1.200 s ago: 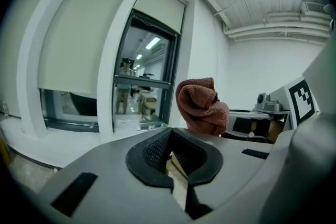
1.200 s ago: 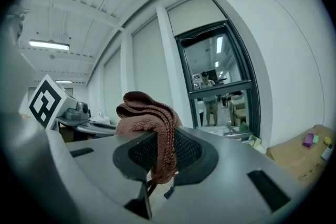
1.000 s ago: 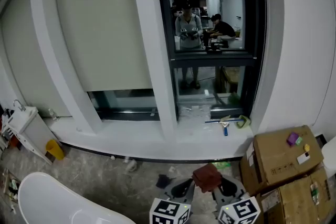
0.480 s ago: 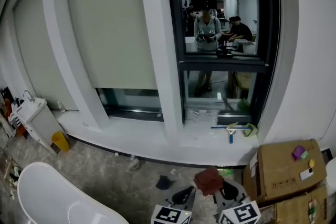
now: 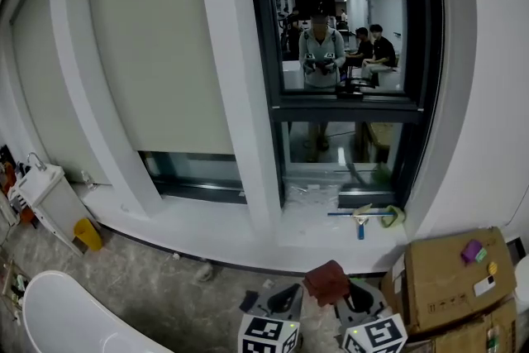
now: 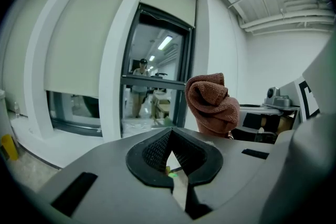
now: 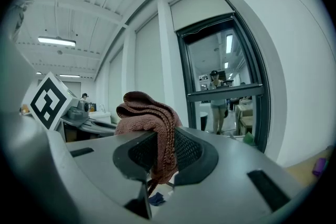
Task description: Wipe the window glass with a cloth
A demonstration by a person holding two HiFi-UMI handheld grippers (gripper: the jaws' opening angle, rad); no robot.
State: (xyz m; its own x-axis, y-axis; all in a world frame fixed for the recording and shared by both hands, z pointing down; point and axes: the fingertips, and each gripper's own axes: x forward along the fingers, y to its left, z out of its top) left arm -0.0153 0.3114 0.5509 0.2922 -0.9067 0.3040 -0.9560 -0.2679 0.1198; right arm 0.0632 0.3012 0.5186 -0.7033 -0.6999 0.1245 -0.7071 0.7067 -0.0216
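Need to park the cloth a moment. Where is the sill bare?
The cloth in the right tongs would fit on the long sill stretch left of the white pillar; it looks bare. Below the dark-framed glass it is crowded: a squeegee and a green item lie there. Cardboard boxes close off the right end.

Left hand-held gripper (image 6: 170, 138) and right hand-held gripper (image 7: 160, 139) are grey, black-padded.
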